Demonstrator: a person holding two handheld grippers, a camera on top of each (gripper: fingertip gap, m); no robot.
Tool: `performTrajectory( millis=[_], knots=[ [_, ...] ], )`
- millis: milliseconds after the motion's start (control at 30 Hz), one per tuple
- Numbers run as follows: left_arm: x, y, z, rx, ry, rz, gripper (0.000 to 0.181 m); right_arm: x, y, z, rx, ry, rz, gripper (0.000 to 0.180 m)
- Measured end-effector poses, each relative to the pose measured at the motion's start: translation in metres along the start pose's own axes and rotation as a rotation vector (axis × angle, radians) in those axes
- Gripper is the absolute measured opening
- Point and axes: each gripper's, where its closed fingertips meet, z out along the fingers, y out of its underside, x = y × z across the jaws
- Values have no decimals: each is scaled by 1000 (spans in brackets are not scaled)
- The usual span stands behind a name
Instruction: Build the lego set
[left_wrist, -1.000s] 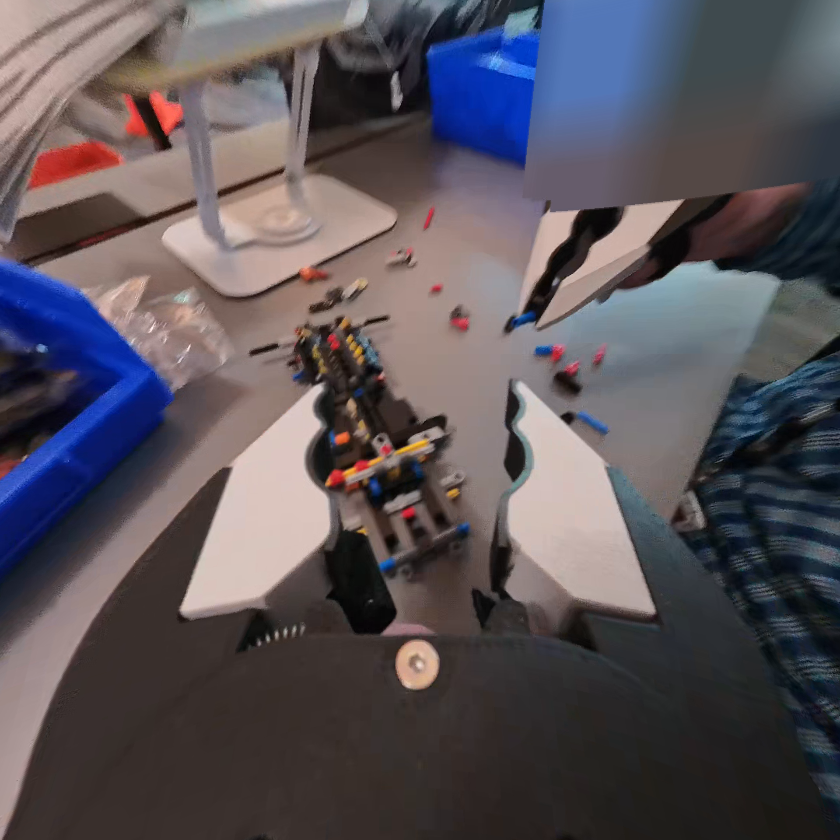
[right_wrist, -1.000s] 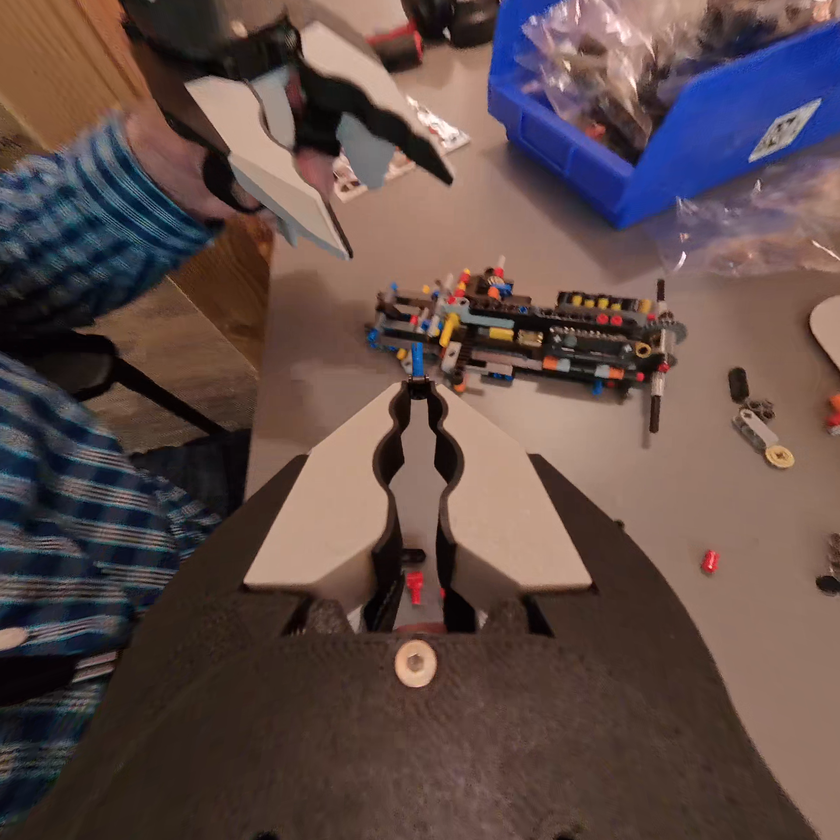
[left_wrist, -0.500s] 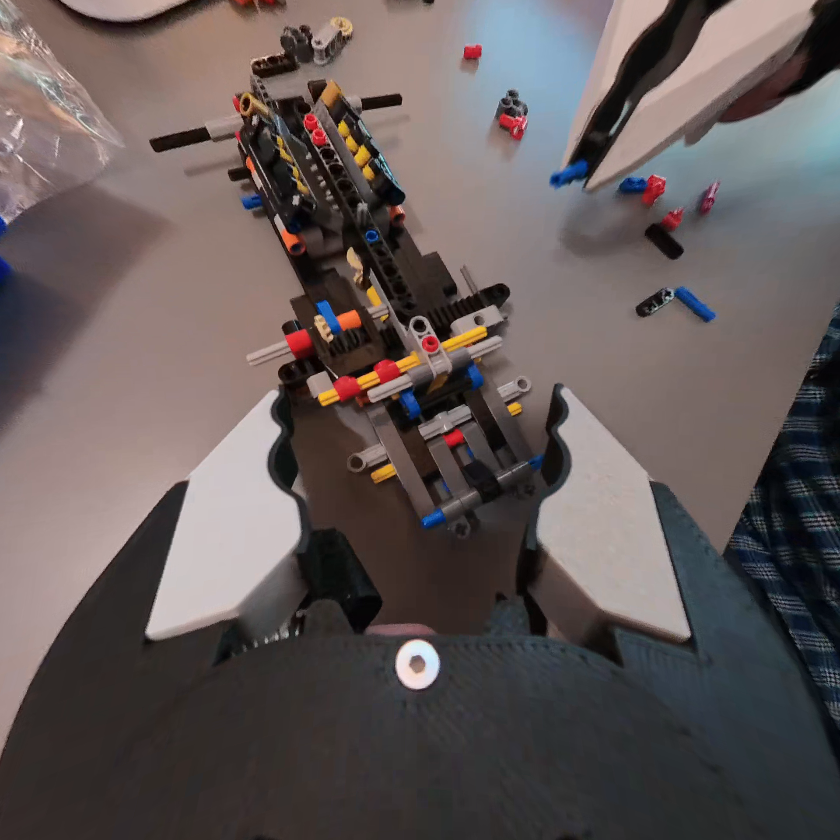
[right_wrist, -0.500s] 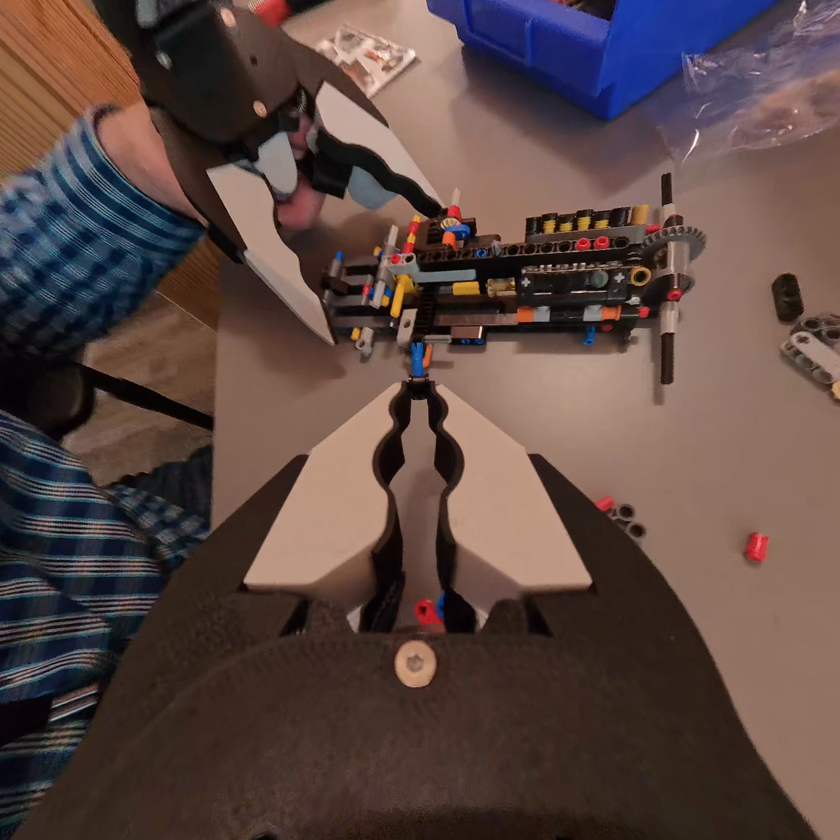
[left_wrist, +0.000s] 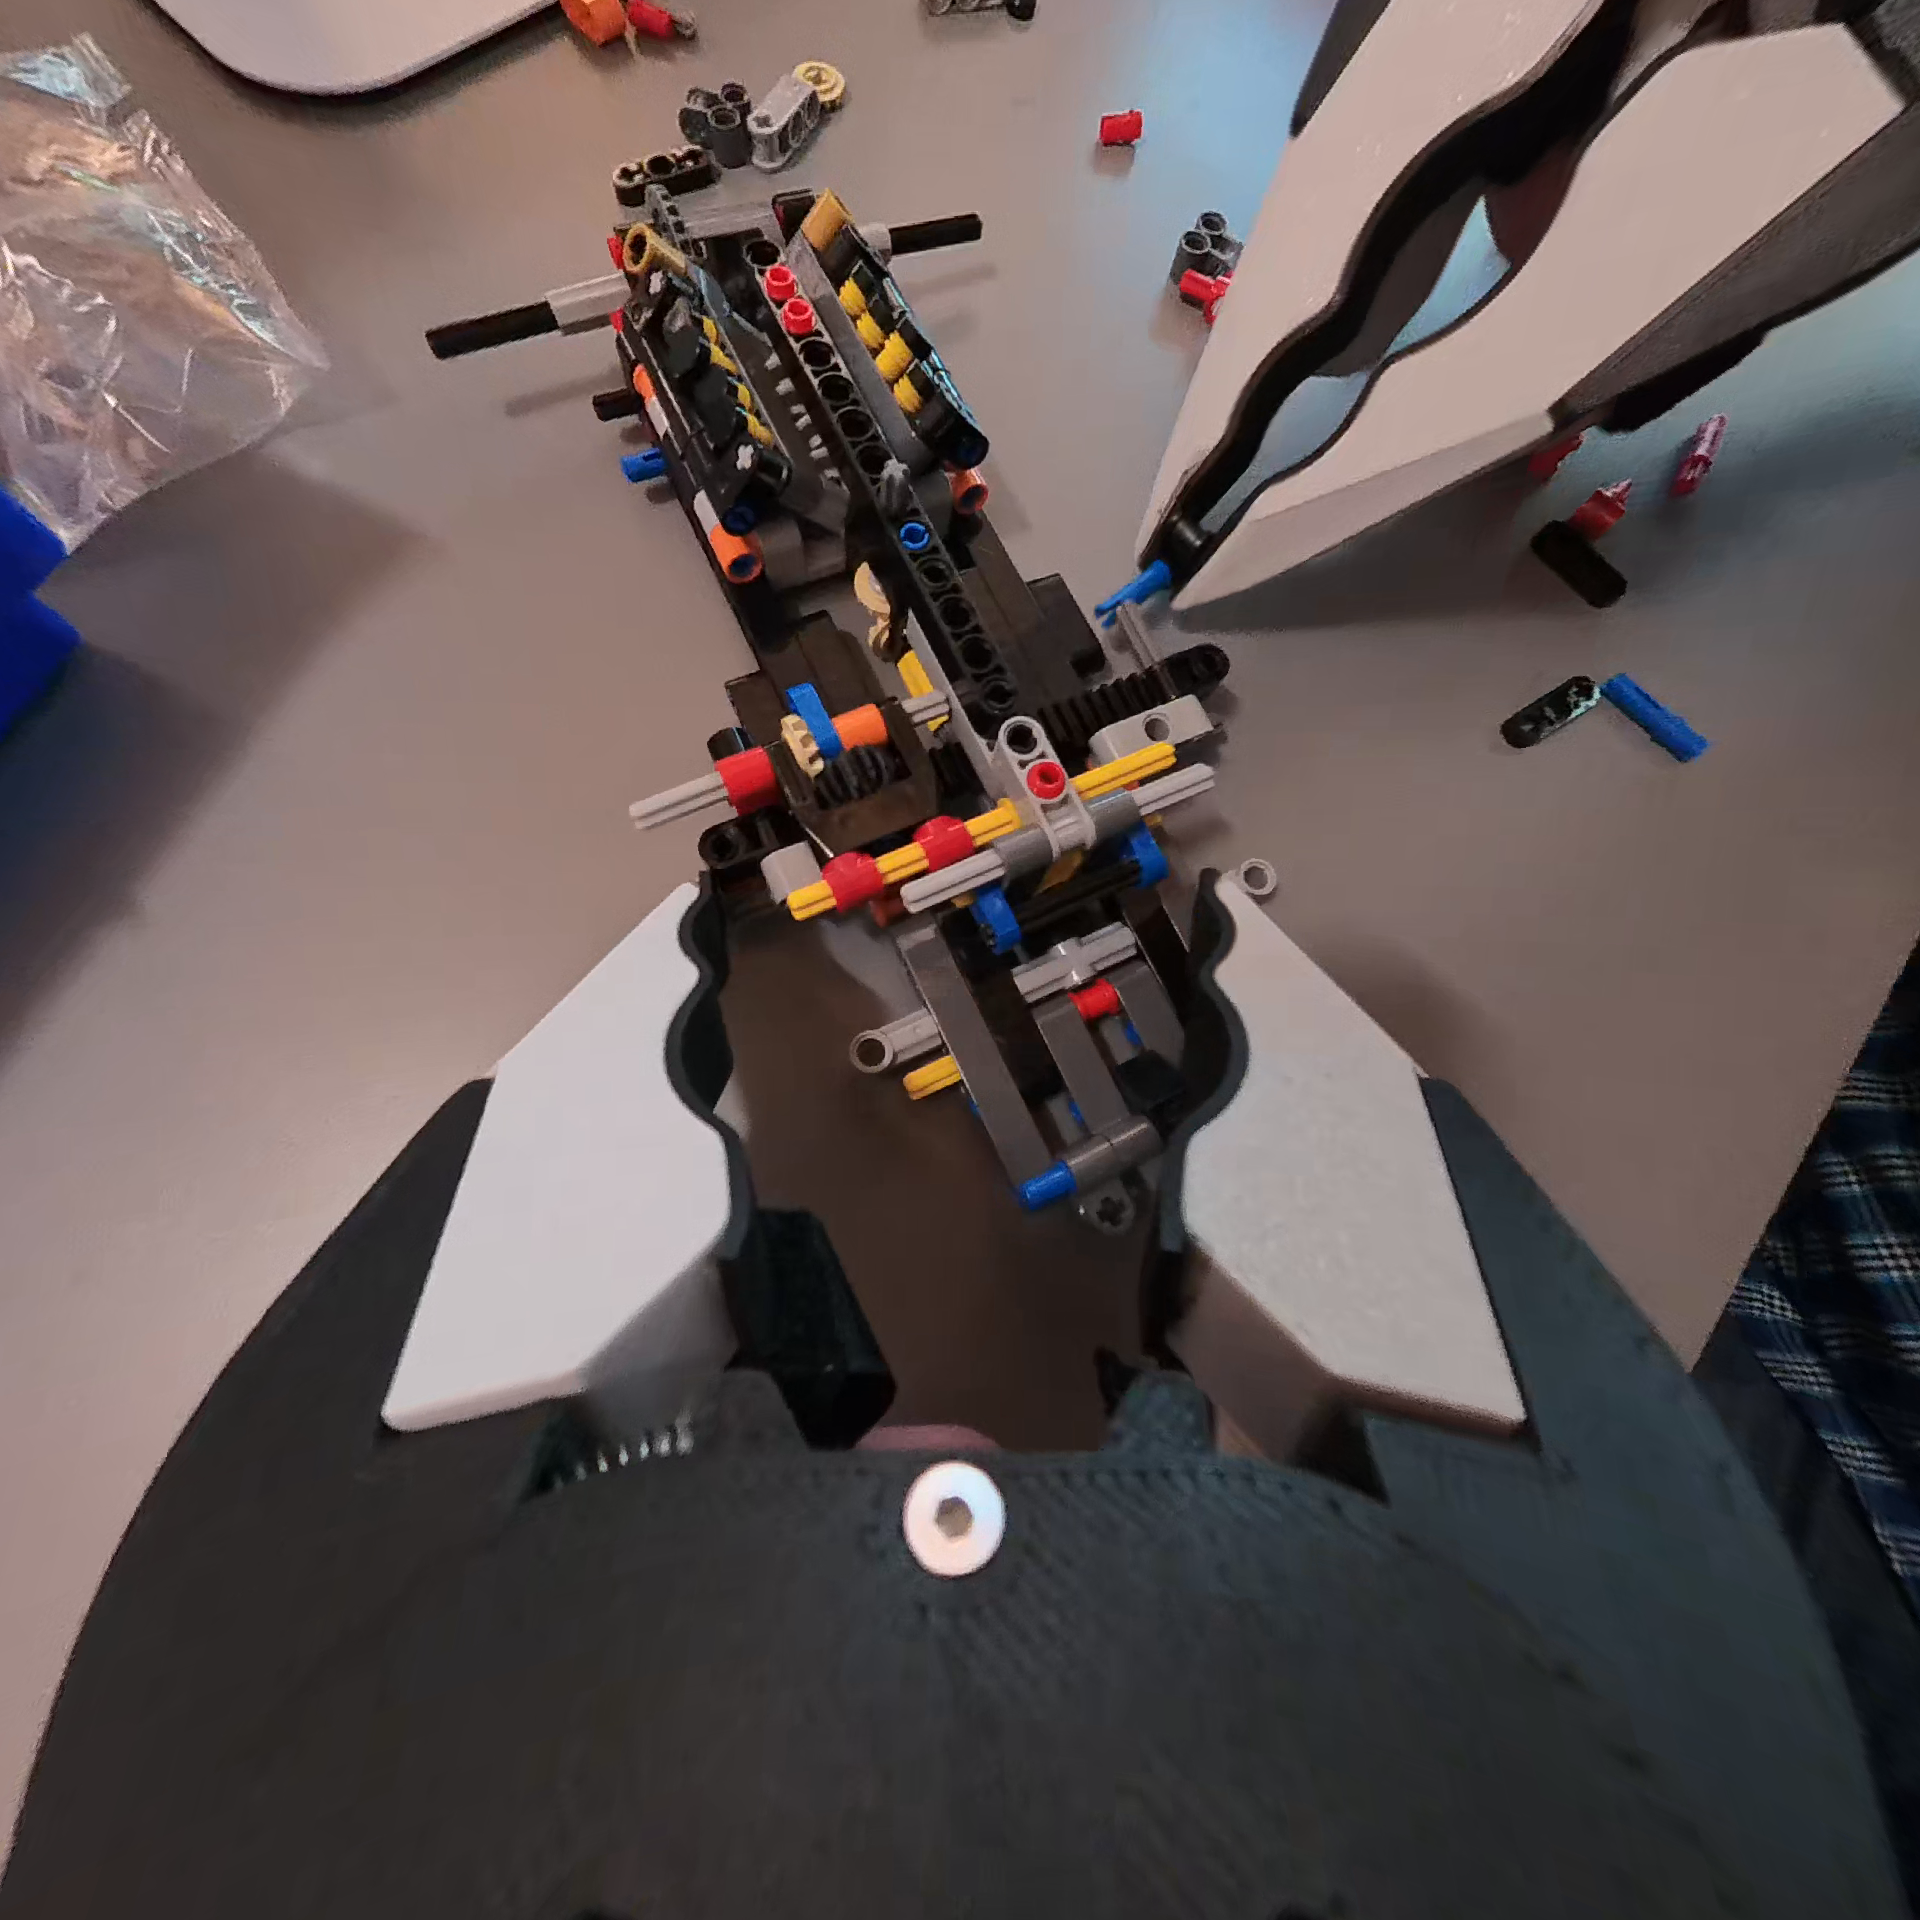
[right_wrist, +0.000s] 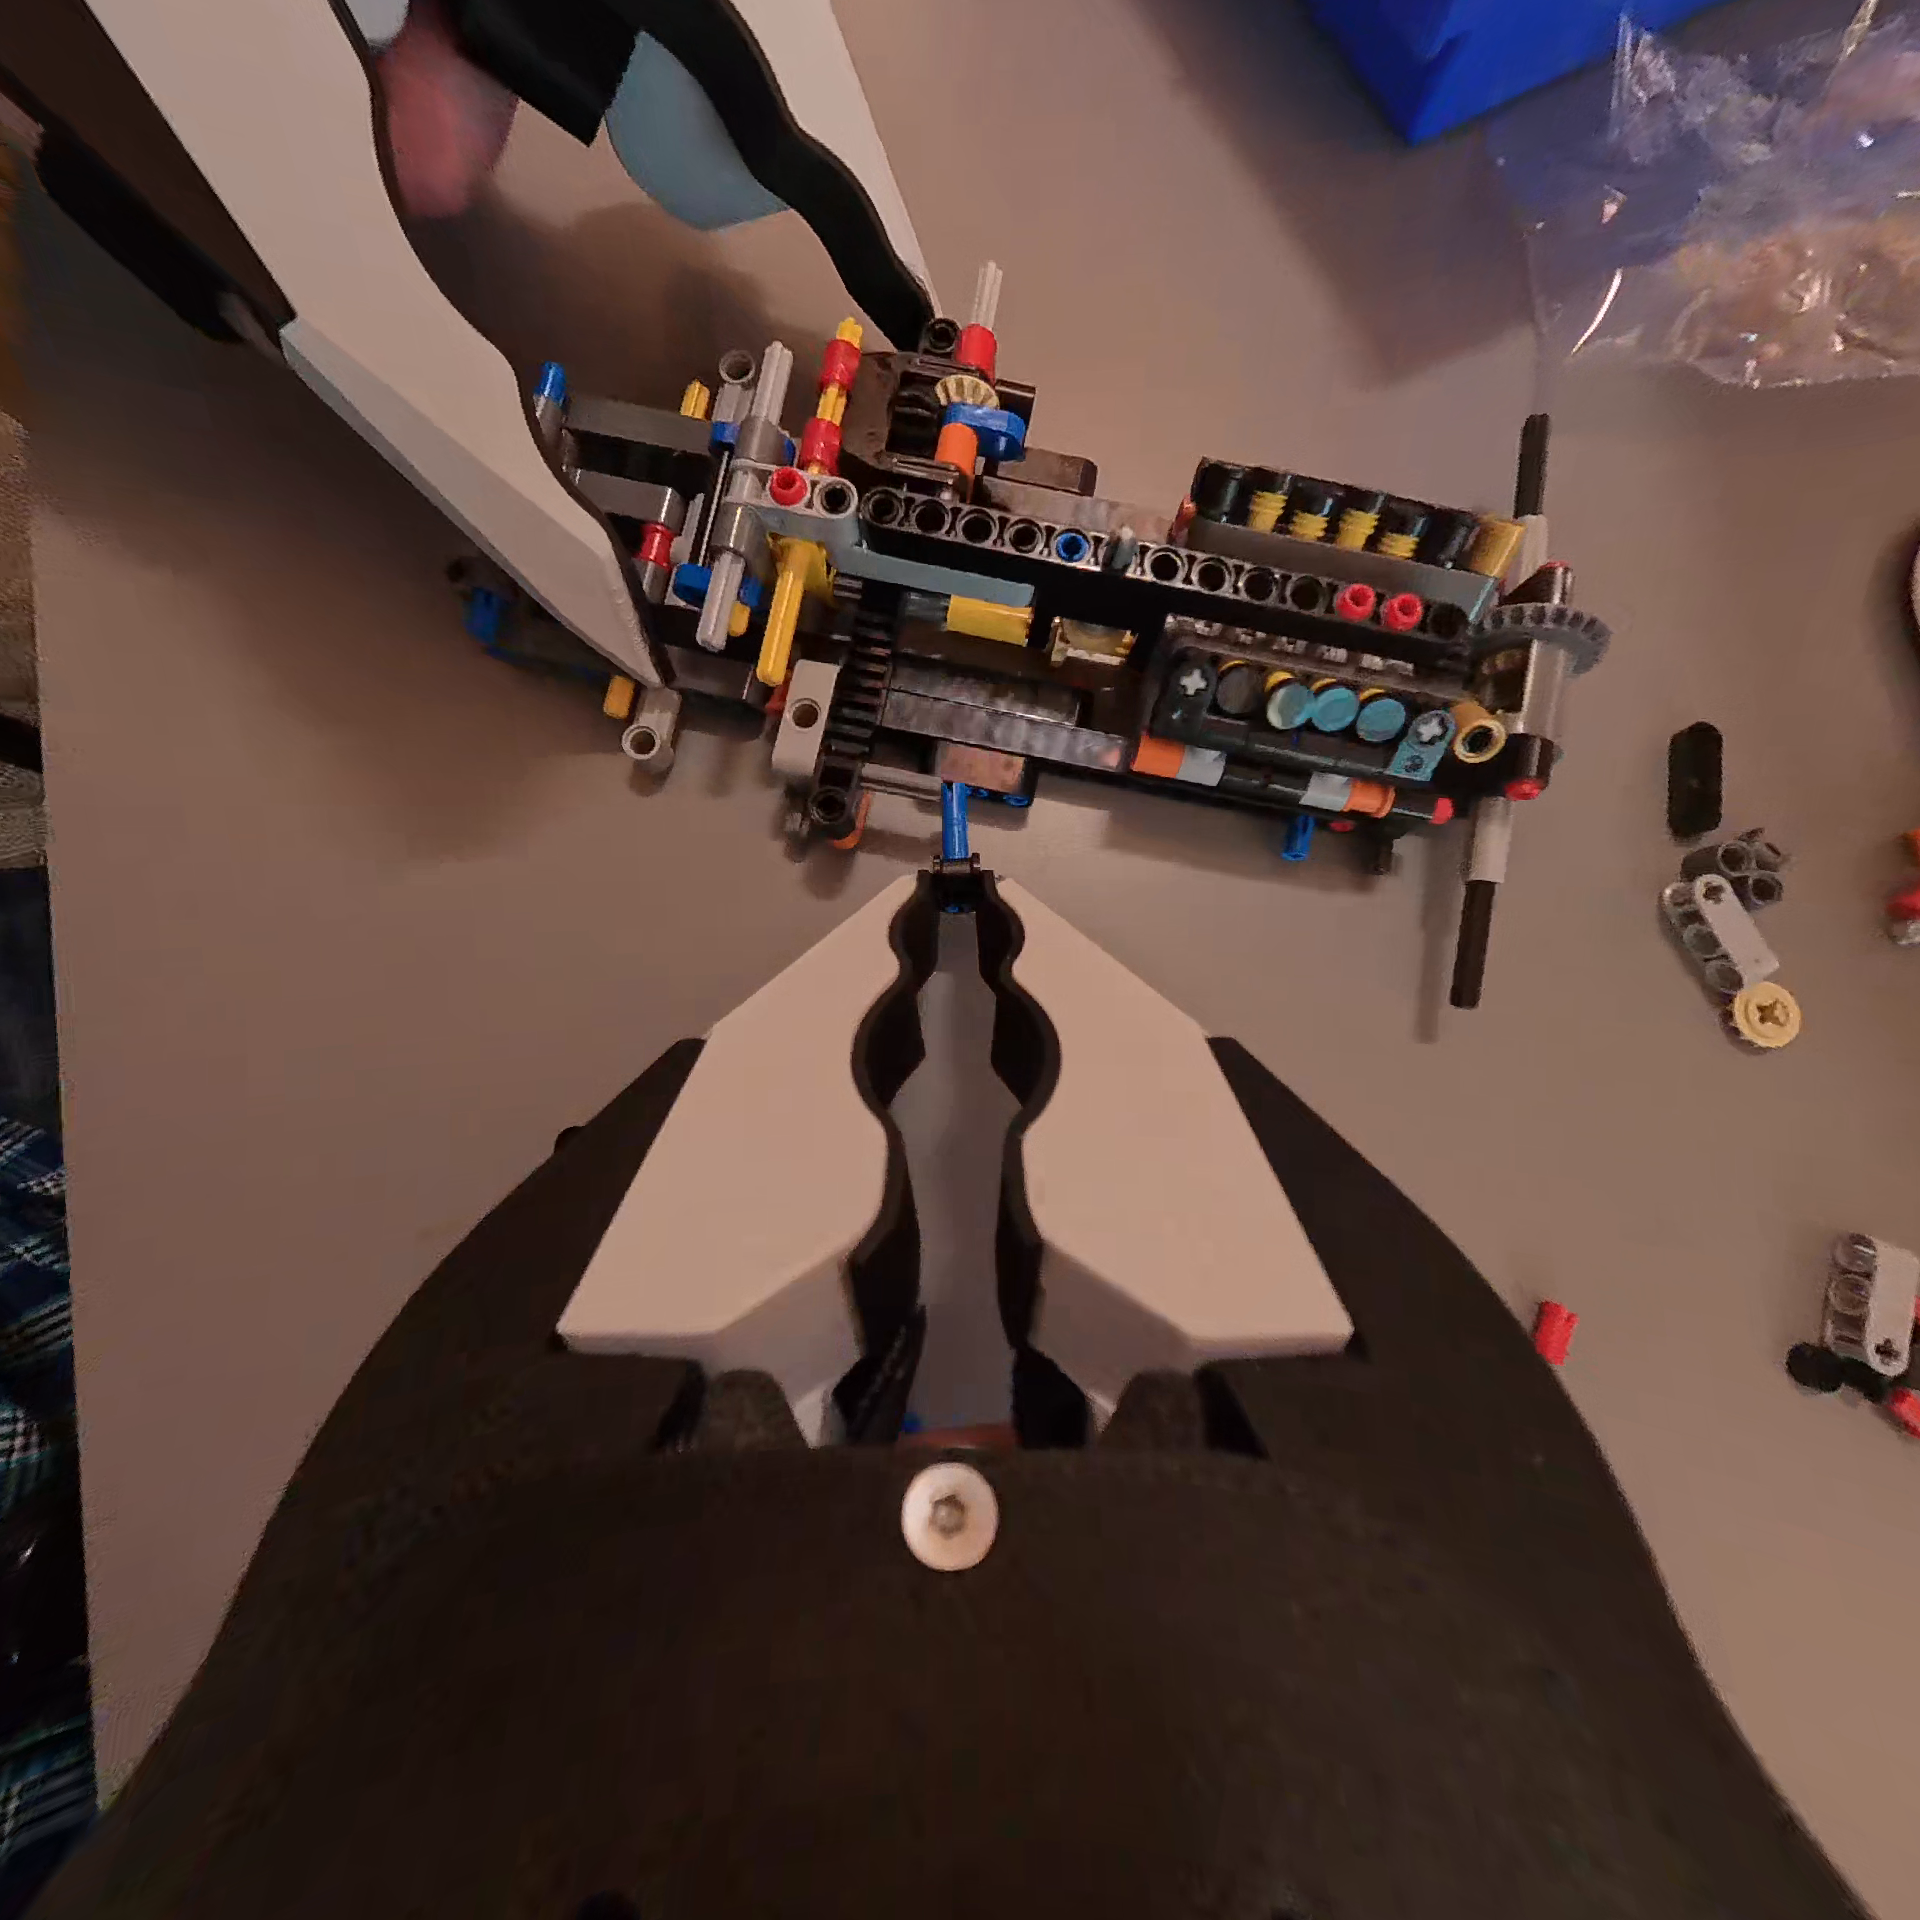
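A long black lego chassis (left_wrist: 883, 582) with yellow, red, blue and orange parts lies on the grey table. My left gripper (left_wrist: 951, 899) is open, its jaws straddling the chassis's near end; the right finger (left_wrist: 1299, 1091) lies close against its side. It also shows in the right wrist view (right_wrist: 790, 494), around the chassis's (right_wrist: 1039, 603) left end. My right gripper (right_wrist: 954, 883) is shut on a small blue pin (right_wrist: 954, 821), whose tip is at the chassis's near side. In the left wrist view the right gripper (left_wrist: 1174, 561) and its blue pin (left_wrist: 1132, 590) stand to the right of the chassis.
Loose pieces lie around: grey and black connectors (right_wrist: 1725, 925), red pins (left_wrist: 1600, 499), a black link with a blue pin (left_wrist: 1600, 712). A clear plastic bag (left_wrist: 114, 291) and a blue bin (right_wrist: 1455, 52) sit beyond the chassis. The table edge and a plaid sleeve (left_wrist: 1849, 1247) are on the right. There is about 8 cm between the tips of the two grippers.
My left gripper has come down and forward until its open jaws straddle the chassis's end. My right gripper has carried the blue pin up to the chassis's side.
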Motion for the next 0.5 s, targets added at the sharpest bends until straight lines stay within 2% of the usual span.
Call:
performTrajectory(
  millis=[500],
  knots=[
    [-1,-2,3,0,-15,-10,86,-3,3,4,-66,-22,-2,4]
  ],
)
